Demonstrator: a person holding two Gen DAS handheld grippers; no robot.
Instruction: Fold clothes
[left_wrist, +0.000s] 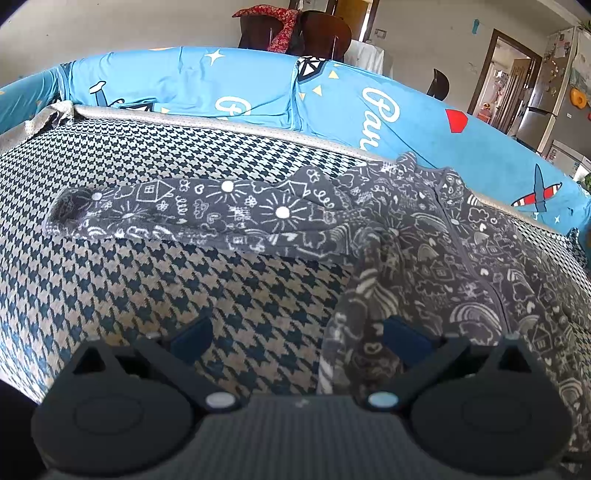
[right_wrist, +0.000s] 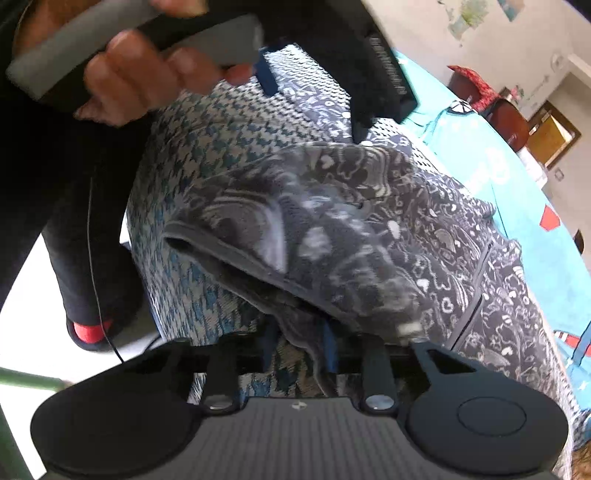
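Near, bottom of frame: our right gripper (right_wrist: 301, 347) has its jaws pinched tight on a fold of the dark doodle-print garment (right_wrist: 369, 229). Our left gripper (left_wrist: 295, 332) has jaws wide apart, cloth between them at lower right, not pinched. Garment lies spread on the houndstooth cushion (left_wrist: 147, 280). Behind: blue sofa cover (left_wrist: 229, 85).

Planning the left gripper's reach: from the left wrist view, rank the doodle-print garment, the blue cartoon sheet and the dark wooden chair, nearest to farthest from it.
1. Doodle-print garment: by the left gripper, right side.
2. Blue cartoon sheet: behind the houndstooth surface.
3. Dark wooden chair: top centre, beyond the sheet.
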